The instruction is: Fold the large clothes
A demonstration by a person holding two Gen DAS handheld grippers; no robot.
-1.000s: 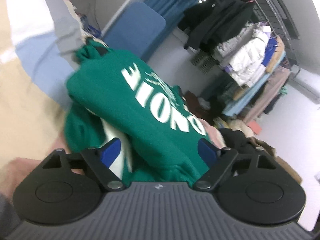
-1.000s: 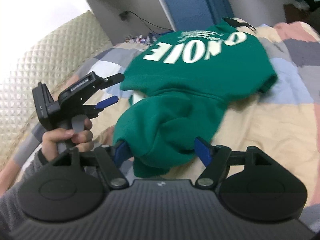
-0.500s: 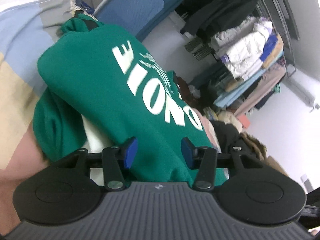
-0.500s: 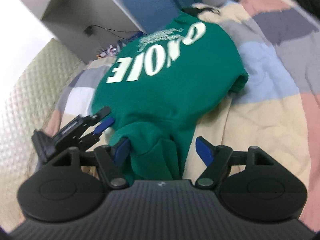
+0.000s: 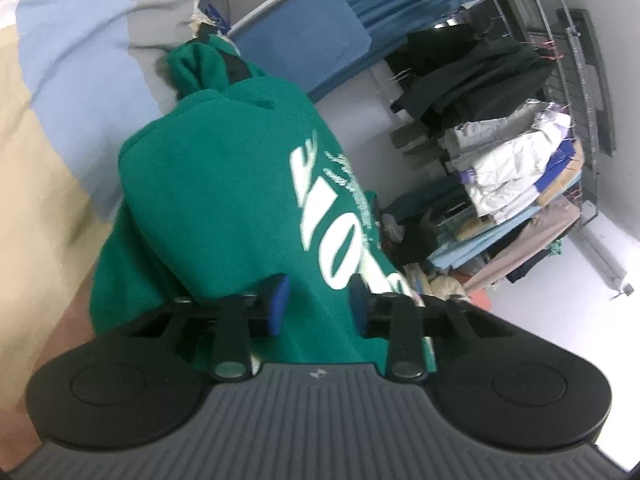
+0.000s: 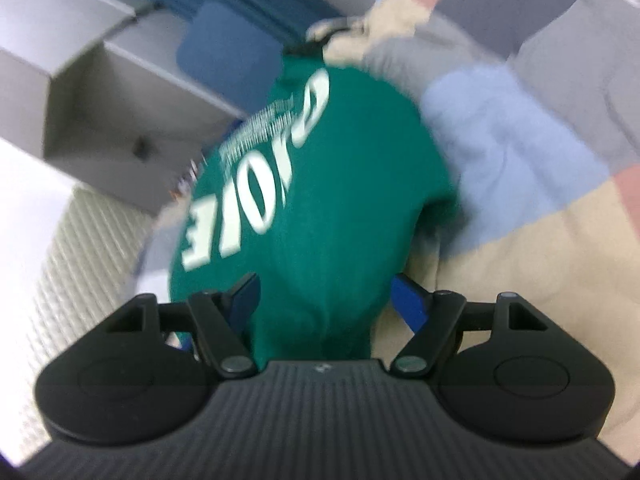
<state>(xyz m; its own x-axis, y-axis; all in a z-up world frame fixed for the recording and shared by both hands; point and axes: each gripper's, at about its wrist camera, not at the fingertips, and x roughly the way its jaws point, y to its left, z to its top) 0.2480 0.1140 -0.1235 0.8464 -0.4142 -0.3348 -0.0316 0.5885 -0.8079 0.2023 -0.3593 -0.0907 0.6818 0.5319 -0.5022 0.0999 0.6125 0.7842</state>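
Observation:
A green sweatshirt with white lettering (image 5: 224, 200) lies bunched on a patchwork bed cover (image 5: 60, 128). My left gripper (image 5: 318, 306) has its blue pads closed in on a thick fold of the green cloth. In the right wrist view the same sweatshirt (image 6: 320, 208) fills the middle. My right gripper (image 6: 326, 300) has its pads set wide with the green cloth between them; the left pad touches the cloth, the right pad stands beside it. The picture is blurred.
A blue padded board (image 5: 304, 40) and blue curtain stand behind the bed. A rack of hanging clothes (image 5: 516, 168) fills the right side. A quilted headboard (image 6: 80, 248) and a grey shelf unit (image 6: 100, 100) are at the left in the right wrist view.
My left gripper's pads have closed from wide apart onto the green cloth. Both grippers have moved in closer over the sweatshirt, and the views have tilted.

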